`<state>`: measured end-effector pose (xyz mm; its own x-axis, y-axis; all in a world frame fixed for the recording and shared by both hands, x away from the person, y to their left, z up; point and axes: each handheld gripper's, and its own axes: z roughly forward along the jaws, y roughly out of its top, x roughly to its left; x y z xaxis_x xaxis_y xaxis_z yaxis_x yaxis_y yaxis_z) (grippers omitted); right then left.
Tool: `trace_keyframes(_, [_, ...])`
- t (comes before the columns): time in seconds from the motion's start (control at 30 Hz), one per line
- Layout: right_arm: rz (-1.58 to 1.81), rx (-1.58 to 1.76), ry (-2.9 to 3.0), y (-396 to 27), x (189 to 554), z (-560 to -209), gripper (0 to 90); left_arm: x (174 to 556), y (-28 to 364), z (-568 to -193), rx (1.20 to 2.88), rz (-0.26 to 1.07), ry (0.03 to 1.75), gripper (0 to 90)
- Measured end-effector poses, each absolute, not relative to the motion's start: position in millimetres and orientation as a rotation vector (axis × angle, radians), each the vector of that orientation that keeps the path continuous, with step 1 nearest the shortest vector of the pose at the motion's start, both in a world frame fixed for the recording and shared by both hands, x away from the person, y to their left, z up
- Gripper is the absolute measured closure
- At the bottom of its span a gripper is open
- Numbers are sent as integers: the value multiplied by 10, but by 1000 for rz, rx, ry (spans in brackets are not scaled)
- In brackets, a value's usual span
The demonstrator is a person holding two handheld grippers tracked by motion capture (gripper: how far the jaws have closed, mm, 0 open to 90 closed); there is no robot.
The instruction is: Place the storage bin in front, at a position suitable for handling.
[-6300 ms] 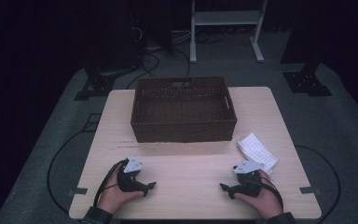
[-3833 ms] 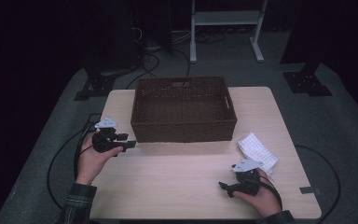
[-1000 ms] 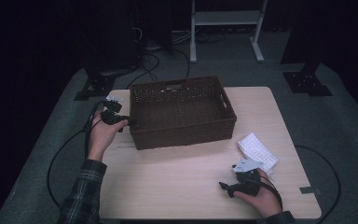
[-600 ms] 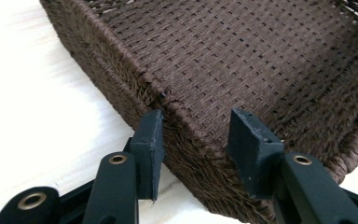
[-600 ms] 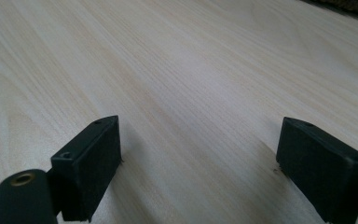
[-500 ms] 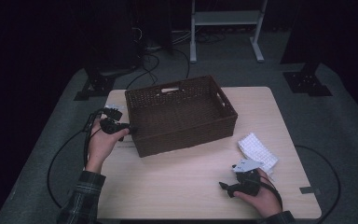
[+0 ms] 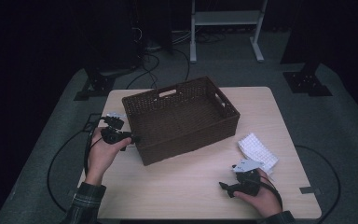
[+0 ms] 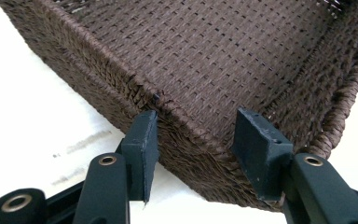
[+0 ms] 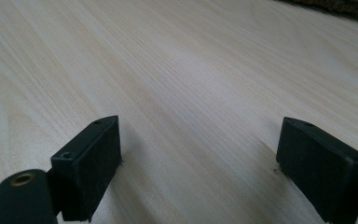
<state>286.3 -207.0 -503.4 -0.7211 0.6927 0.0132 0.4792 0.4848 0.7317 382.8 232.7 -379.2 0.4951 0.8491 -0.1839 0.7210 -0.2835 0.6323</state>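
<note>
Brown wicker basket: sits skewed on the desk, toward its far left corner. Left gripper: at the basket's near-left corner, jaws straddling the rim, just been opening, pads clear of the weave. Right gripper: resting near the desk's near right corner, jaws spread wide, nothing between. White pad: just beyond it.

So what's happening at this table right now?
A person works a gripper in each hand. The left gripper straddles the near-left rim of the brown wicker basket, which sits skewed on the table; its jaws have just been opening. The right gripper rests open on bare wood beside a white cloth.
</note>
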Motion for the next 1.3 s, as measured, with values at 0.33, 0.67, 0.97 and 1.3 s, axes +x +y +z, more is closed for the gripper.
trace_keyframes(0.33, [1074,993,2451,-2071,2863,-5034,129,3829,2417,-3716,2084,306,1227,392])
trace_keyframes(0.67, [1074,994,2450,-2071,2863,-5035,129,4022,2559,-3528,2103,349,1089,376])
trace_keyframes(0.97, [1074,994,2449,-2071,2863,-5034,129,4358,2607,-3389,2129,425,1024,388])
trace_keyframes(1.3, [1074,994,2449,-2071,2863,-5034,129,4835,2675,-3438,2160,489,975,411])
